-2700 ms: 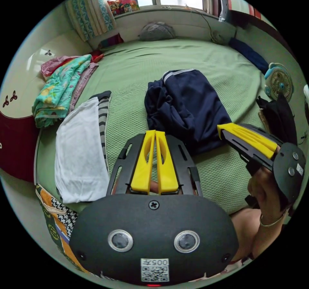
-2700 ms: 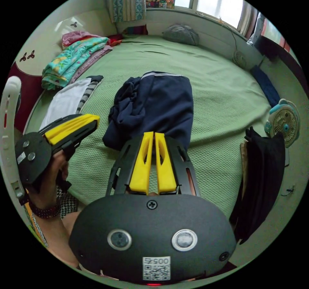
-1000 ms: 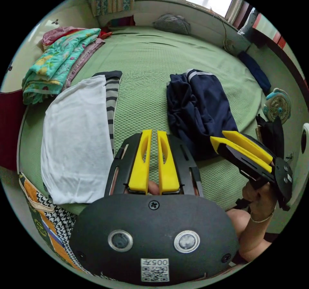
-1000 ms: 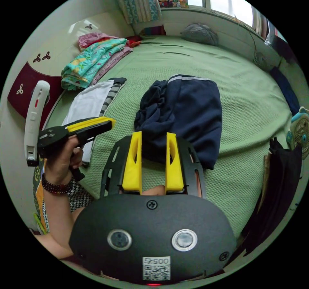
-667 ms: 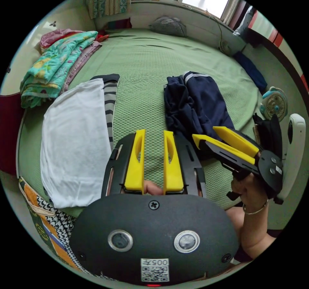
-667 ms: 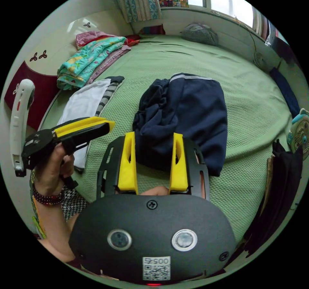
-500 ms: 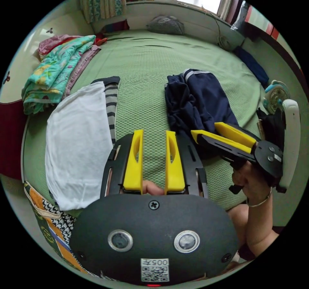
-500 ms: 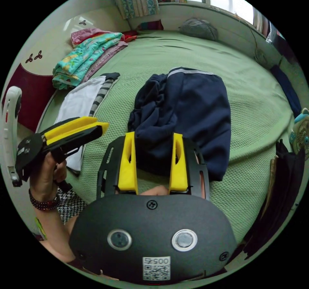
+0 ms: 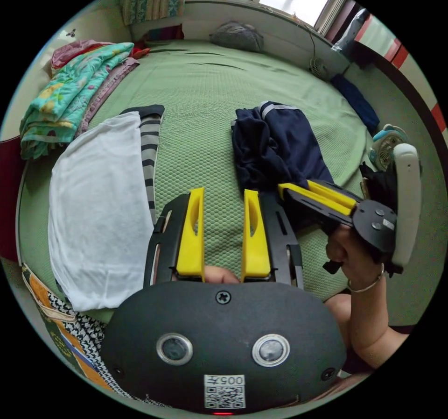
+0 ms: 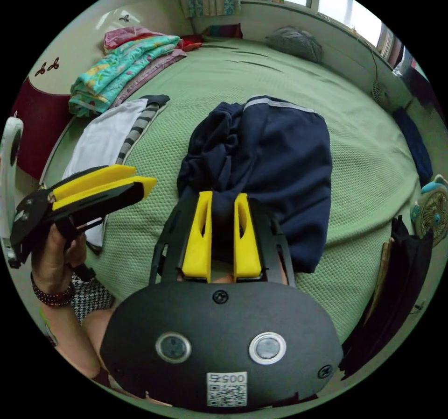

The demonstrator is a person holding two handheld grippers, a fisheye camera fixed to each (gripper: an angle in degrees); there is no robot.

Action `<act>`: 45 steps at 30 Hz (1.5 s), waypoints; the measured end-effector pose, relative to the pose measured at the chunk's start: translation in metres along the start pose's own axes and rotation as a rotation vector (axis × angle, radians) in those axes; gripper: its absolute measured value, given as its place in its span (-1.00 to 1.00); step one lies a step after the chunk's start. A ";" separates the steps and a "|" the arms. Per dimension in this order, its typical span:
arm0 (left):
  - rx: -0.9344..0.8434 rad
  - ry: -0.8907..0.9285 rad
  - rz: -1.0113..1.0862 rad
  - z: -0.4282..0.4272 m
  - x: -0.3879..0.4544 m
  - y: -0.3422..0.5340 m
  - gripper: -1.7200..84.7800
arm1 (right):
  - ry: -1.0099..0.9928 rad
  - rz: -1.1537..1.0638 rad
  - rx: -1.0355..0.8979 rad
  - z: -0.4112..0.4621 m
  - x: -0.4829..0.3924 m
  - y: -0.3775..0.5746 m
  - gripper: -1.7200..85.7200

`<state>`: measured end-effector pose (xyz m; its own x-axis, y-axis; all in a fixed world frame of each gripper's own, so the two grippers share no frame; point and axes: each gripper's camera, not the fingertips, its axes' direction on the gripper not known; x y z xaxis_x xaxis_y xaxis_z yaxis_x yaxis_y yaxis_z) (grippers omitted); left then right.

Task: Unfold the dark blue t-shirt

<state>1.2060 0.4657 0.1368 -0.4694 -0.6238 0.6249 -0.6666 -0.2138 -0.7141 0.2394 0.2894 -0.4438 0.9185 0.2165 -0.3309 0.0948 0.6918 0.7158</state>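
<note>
The dark blue t-shirt (image 9: 280, 143) lies folded and bunched on the green bed (image 9: 210, 87), its grey-trimmed edge turned away from me. In the right gripper view the t-shirt (image 10: 275, 157) lies just ahead, and my right gripper (image 10: 223, 195) has its yellow jaws drawn in on the shirt's near edge, dark cloth between them. That gripper (image 9: 295, 185) also shows in the left gripper view, held in a hand at the shirt's near corner. My left gripper (image 9: 224, 191) hangs open over bare bedcover left of the shirt. From the other side, the left gripper (image 10: 143, 176) points toward the shirt.
A white garment (image 9: 98, 195) lies over a striped one (image 9: 150, 143) at the bed's left. Folded quilts (image 9: 65, 92) sit further back on the left, a grey pillow (image 9: 235, 36) under the window. A small fan (image 10: 431, 211) and dark clothes (image 10: 396, 269) stand by the bed's right side.
My right gripper's jaws opened wide over the shirt's near edge, then narrowed onto it. My left gripper's jaws went from shut to open.
</note>
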 end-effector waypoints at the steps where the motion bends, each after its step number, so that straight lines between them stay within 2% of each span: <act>1: -0.004 -0.004 -0.001 0.003 0.001 -0.001 -0.65 | -0.015 0.011 0.015 -0.006 0.007 0.002 -0.82; 5: -0.024 0.045 -0.005 0.016 0.007 -0.011 -0.63 | -0.074 0.061 0.050 -0.020 0.033 0.011 -0.83; 10: -0.019 0.123 -0.002 0.030 0.022 -0.022 -0.62 | -0.058 0.165 0.114 -0.037 0.080 0.026 -0.83; 19: -0.070 0.042 0.008 0.061 0.059 -0.041 -0.61 | 0.048 0.363 0.199 -0.068 0.172 0.068 -0.84; 22: -0.089 -0.043 0.053 0.066 0.073 -0.044 -0.64 | 0.092 0.453 0.212 -0.079 0.206 0.084 -0.83; 27: -0.107 -0.092 0.075 0.072 0.091 -0.048 -0.67 | 0.166 0.591 0.209 -0.093 0.255 0.113 -0.84; 30: -0.124 -0.100 0.075 0.075 0.099 -0.050 -0.69 | 0.171 0.695 0.144 -0.090 0.277 0.129 -0.84; 33: -0.126 -0.099 0.090 0.076 0.107 -0.050 -0.75 | 0.177 0.727 0.147 -0.095 0.279 0.136 -0.83; 37: -0.120 -0.116 0.107 0.072 0.113 -0.049 -0.81 | 0.328 0.709 0.148 -0.112 0.265 0.133 -0.85; 39: -0.118 -0.136 0.105 0.065 0.115 -0.047 -0.83 | 0.341 0.702 0.171 -0.118 0.261 0.136 -0.85; 45: -0.117 -0.154 0.086 0.049 0.107 -0.038 -0.83 | 0.109 0.613 0.167 -0.113 0.254 0.136 -0.88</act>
<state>1.2097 0.3708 0.2154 -0.4392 -0.7456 0.5012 -0.6951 -0.0715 -0.7153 0.4423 0.5160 -0.5000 0.7813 0.6136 0.1144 -0.3687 0.3058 0.8778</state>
